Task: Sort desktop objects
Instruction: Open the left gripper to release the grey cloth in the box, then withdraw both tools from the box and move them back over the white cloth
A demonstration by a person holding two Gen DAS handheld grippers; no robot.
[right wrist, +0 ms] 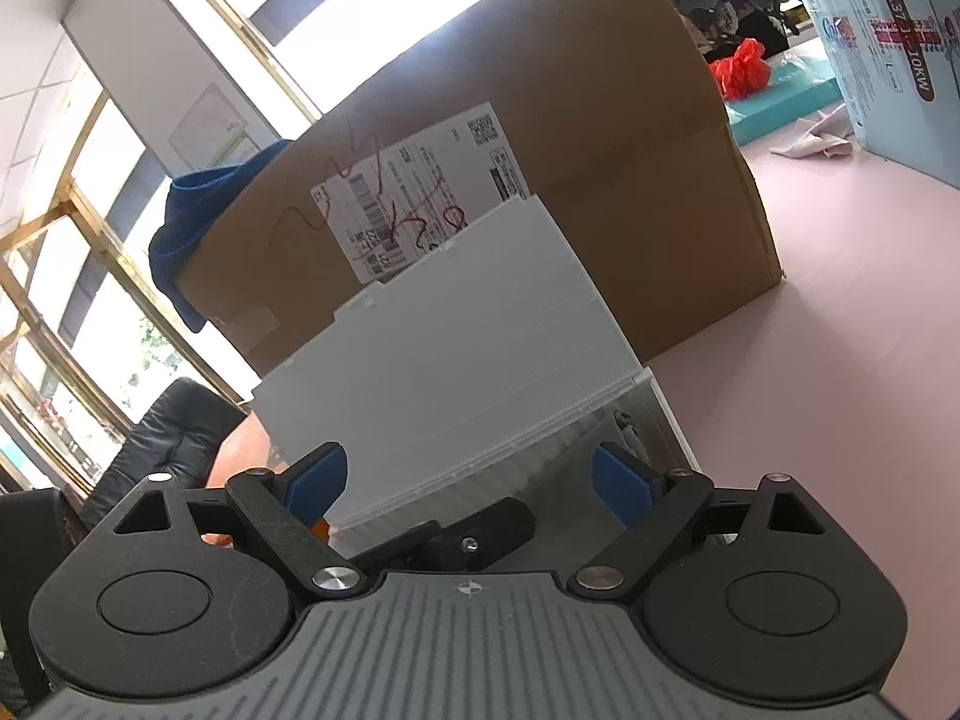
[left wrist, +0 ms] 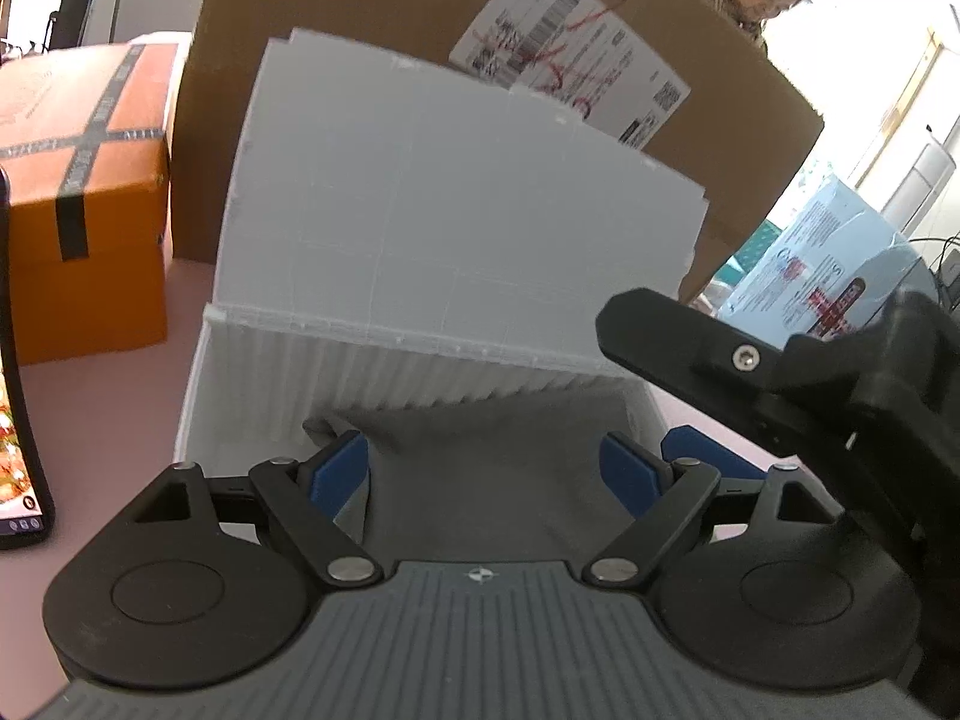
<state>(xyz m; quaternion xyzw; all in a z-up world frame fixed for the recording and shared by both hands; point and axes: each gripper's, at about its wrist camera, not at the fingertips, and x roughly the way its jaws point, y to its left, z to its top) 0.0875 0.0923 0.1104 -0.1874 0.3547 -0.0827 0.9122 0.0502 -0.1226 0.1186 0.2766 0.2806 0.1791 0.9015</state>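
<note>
A white corrugated plastic box [left wrist: 420,372] stands on the pink table with its lid [left wrist: 456,198] raised against a large brown cardboard carton [left wrist: 384,0]. My left gripper [left wrist: 483,471] hangs open over the box's inside, blue pads wide apart, with a grey lining or cloth [left wrist: 480,456] below them. My right gripper [right wrist: 468,486] is open too, just right of the left one and facing the white lid [right wrist: 456,330]. Its black finger [left wrist: 690,348] shows in the left wrist view. Part of the left gripper's black body [right wrist: 474,531] sits under the right gripper's pads.
An orange box with black tape [left wrist: 84,180] and a dark device with a lit screen [left wrist: 18,420] lie at the left. A light blue carton [right wrist: 888,60], crumpled paper [right wrist: 816,138] and a red bag [right wrist: 741,69] are at the right. A blue cloth [right wrist: 192,228] hangs on the cardboard carton [right wrist: 600,120].
</note>
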